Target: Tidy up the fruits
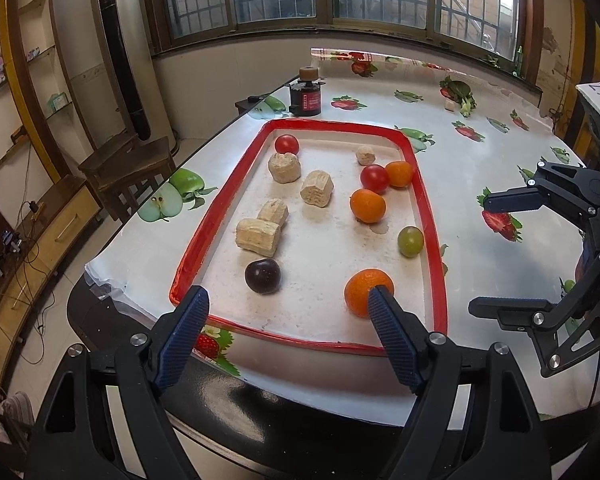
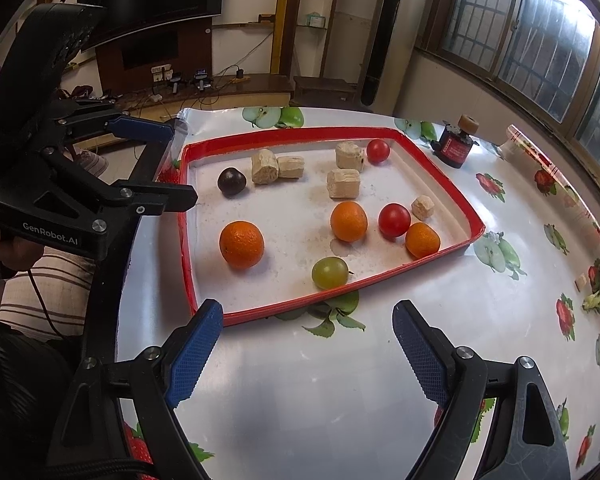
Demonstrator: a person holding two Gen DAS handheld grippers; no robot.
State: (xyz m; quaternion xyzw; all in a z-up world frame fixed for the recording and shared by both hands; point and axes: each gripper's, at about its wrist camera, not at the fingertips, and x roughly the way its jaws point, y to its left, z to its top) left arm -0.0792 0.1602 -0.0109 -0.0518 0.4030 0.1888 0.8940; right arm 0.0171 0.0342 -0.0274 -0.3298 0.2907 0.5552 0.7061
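The left gripper (image 1: 288, 300), jaws spread and empty, was held at the tray's (image 1: 436, 264) near edge; the nearest orange (image 1: 362, 286) lay just ahead, behind its right finger. The right gripper (image 2: 308, 328), likewise spread, was held farther off.

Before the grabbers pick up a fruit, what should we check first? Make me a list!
1. Left gripper open: ok, nothing between its fingers.
2. Right gripper open: ok, it is over bare tablecloth outside the tray.
3. Big orange is free to grab: ok, it sits alone near the left gripper.
4. Green grape has room around it: ok.
5. Red tomato stands apart: not ok, a small orange touches it.
6. A place to sort fruits into: cannot tell.
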